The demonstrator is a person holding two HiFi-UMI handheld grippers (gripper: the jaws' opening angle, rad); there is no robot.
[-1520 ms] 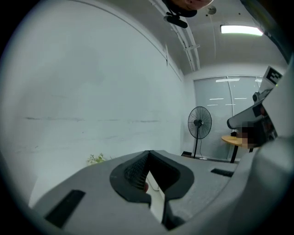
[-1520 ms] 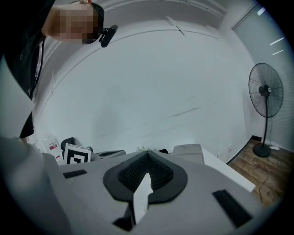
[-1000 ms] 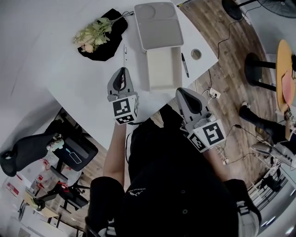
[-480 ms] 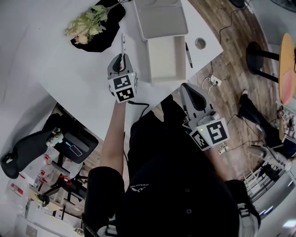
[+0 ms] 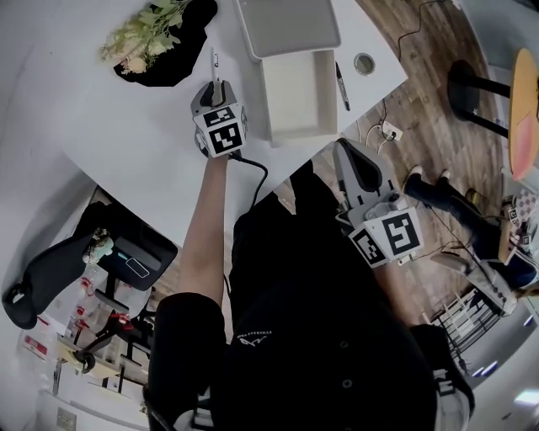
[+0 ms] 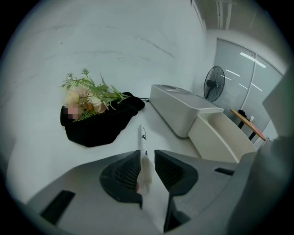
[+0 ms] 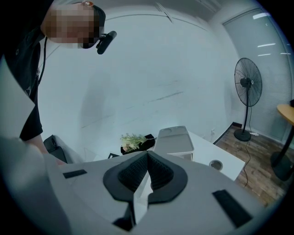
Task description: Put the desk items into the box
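Closest in, the right gripper (image 7: pixel 147 158) hung by the body, off the table (image 5: pixel 126 126), jaws pressed together on nothing. Ahead, the left gripper (image 6: pixel 148 155) sat low on it, jaws spread either side of one white pen (image 6: pixel 142 137), near end lost between them. Beyond: one open box (image 5: pixel 296 97), one lid (image 5: pixel 286 25) cut by the frame, one black pen (image 5: pixel 340 76), one round item (image 5: pixel 364 63) too small to name, one flower bunch (image 6: pixel 87 96) on one black cloth (image 6: pixel 98 128).
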